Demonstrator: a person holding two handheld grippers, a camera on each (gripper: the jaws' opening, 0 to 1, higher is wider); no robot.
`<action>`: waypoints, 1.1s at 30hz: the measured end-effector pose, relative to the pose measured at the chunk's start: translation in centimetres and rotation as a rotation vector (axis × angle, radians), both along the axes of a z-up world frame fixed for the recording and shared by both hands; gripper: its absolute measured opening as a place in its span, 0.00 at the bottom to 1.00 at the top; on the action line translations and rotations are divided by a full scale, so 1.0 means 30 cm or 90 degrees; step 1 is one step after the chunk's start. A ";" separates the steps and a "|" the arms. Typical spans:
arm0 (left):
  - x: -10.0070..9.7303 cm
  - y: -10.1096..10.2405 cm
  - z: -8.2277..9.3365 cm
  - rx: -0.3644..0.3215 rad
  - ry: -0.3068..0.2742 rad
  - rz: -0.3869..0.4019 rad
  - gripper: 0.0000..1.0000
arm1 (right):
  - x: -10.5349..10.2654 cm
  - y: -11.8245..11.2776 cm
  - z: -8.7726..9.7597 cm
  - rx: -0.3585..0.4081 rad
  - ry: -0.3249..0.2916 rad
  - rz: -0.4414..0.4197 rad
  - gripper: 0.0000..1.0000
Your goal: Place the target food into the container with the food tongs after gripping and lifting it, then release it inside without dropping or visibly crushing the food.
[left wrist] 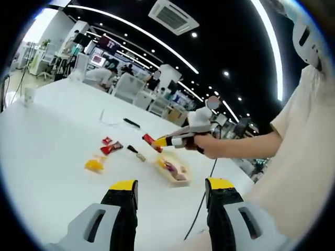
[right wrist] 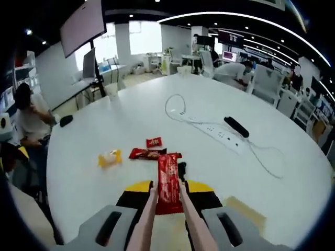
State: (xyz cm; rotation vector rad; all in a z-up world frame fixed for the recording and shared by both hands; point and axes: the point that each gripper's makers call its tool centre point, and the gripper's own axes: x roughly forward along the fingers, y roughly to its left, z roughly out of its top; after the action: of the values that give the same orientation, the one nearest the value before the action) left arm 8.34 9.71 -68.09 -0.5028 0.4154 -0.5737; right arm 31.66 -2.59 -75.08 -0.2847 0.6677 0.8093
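Tongs [right wrist: 166, 219] in the clenched right gripper [right wrist: 167, 196] pinch a red packet [right wrist: 168, 183] (left gripper [left wrist: 171, 189] released) above scattered snacks [right wrist: 152, 153].

- An open-plan office.
- Long strip lights [left wrist: 141, 34] and a ceiling air-conditioning vent [left wrist: 172, 15] overhead.
- Desks with office chairs [right wrist: 267, 78], a wall screen [right wrist: 82, 23] and seated people beyond the white tabletop [right wrist: 131, 115].

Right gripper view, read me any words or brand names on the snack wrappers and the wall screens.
None can be read.
Red wrapper held in the tongs: print blurred.
Small red packet and dark red wrapper on the white table: too small.
Yellow packet: no legible print.
Distant screens: too small.
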 end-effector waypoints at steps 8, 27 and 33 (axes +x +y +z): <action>0.013 -0.066 0.024 -0.004 -0.013 -0.026 0.51 | -0.023 -0.052 0.072 0.026 -0.009 -0.022 0.22; -0.017 -0.162 0.037 -0.001 -0.025 -0.055 0.51 | -0.073 -0.210 0.183 0.043 -0.040 -0.063 0.22; -0.025 -0.185 0.038 0.000 -0.027 -0.062 0.51 | -0.075 -0.253 0.194 0.050 -0.042 -0.078 0.22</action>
State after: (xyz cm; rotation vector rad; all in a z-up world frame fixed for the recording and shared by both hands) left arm 7.60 4.16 -66.94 -0.4715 0.4005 -0.6766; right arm 29.40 -10.17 -69.27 -0.1960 0.5838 0.7037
